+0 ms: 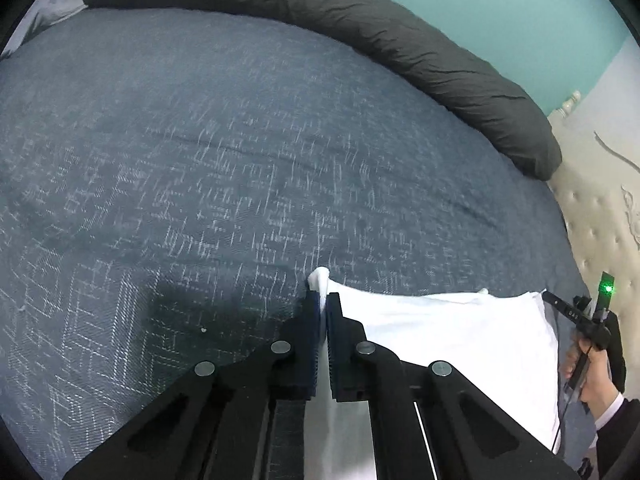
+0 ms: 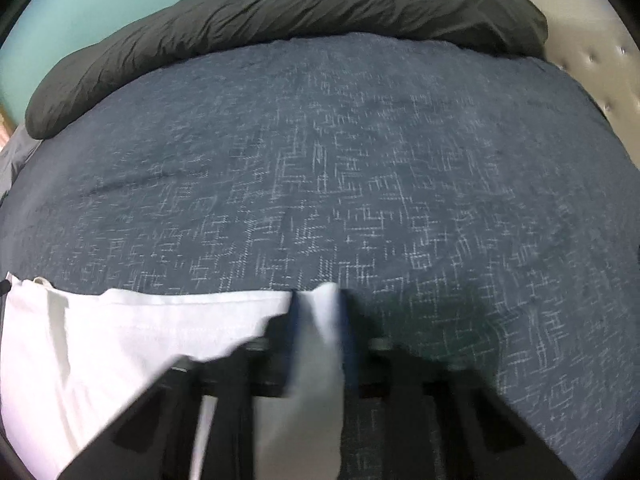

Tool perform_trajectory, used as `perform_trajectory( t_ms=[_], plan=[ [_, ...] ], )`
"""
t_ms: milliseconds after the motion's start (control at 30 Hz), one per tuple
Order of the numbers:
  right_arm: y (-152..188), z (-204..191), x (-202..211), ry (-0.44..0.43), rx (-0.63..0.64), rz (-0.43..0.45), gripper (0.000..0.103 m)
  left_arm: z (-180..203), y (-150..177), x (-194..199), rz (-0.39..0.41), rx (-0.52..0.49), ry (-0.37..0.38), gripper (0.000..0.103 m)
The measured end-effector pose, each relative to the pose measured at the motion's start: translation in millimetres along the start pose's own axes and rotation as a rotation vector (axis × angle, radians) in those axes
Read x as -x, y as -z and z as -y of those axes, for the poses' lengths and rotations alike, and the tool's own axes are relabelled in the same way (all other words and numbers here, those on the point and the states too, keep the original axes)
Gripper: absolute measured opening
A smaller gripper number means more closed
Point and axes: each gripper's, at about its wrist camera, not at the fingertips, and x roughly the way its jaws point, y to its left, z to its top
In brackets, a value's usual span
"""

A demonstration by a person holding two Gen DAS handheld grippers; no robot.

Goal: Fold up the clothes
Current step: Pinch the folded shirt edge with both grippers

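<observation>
A white garment (image 1: 460, 328) lies folded on the near part of a dark blue patterned bed cover (image 1: 240, 160), its far edge stretched between both grippers. My left gripper (image 1: 323, 300) is shut on the garment's left corner, and a small tuft of cloth pokes out past the fingertips. In the right wrist view, the same white garment (image 2: 140, 328) spreads to the left. My right gripper (image 2: 320, 304) holds a thick fold of its right corner, with the fingers a little apart around the cloth. That view is blurred.
A rolled dark grey duvet (image 1: 360, 32) runs along the back of the bed below a teal wall (image 1: 500, 8). A cream tufted headboard (image 1: 592, 216) borders the right side. A person's hand (image 1: 592, 368) holds the right gripper's handle at the far right.
</observation>
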Motion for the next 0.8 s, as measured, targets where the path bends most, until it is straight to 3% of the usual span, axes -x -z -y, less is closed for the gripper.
perform_trajectory(
  t_ms=[133, 333, 800],
  plan=[
    [0, -2, 13, -0.022, 0.007, 0.048, 0.002, 0, -2, 11, 0.028, -0.008, -0.008, 0.003],
    [-2, 7, 40, 0.014, -0.019, 0.153, 0.002, -2, -7, 19, 0.05, -0.003, -0.029, 0.003],
    [3, 16, 12, 0.015, -0.078, 0.083, 0.002, -4, 5, -5, -0.011, -0.001, -0.067, 0.003]
  ],
)
